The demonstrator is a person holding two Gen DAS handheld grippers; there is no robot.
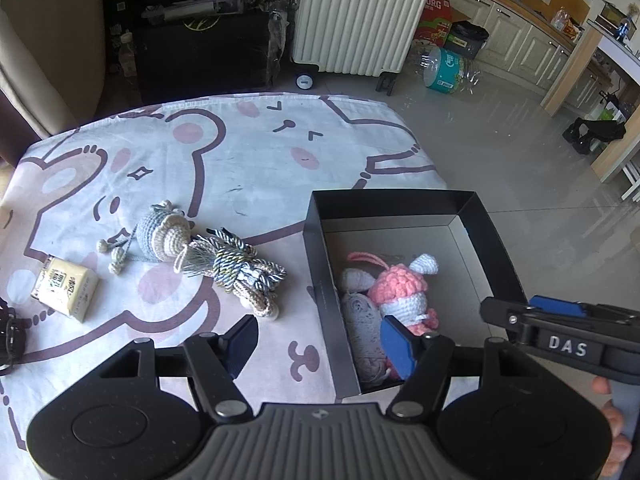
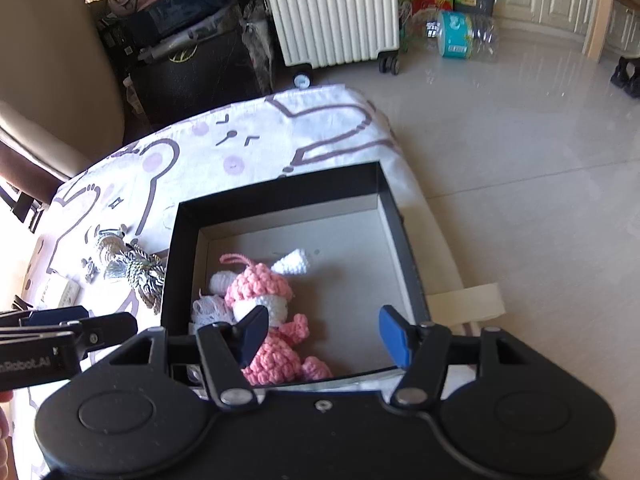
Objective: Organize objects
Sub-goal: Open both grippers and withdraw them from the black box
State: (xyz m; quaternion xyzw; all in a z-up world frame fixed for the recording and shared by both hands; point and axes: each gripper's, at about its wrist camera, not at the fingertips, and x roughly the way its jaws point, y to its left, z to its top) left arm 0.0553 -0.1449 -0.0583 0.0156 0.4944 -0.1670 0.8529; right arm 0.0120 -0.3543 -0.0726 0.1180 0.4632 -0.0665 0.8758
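A black open box point(image 1: 318, 264) point(image 2: 176, 248) sits on the table's right side. Inside lie a pink-and-white crochet doll point(image 1: 400, 292) point(image 2: 264, 292) and a grey knitted piece point(image 1: 360, 320) point(image 2: 208, 308). Left of the box lie a grey-beige crochet toy point(image 1: 164, 236) point(image 2: 108, 250), a bundle of twisted cords point(image 1: 240, 272) point(image 2: 146, 278) and a small yellow packet point(image 1: 66, 286) point(image 2: 66, 294). My left gripper point(image 1: 320, 348) is open and empty, above the box's left wall. My right gripper point(image 2: 326, 334) is open and empty, above the box's near end.
The table wears a white cloth with cartoon bears point(image 1: 240, 152) point(image 2: 240, 140). A black cable point(image 1: 10, 336) lies at its left edge. Beyond the table stand a cream suitcase point(image 1: 356, 12) point(image 2: 332, 8) and dark bags point(image 1: 200, 44); tiled floor lies to the right.
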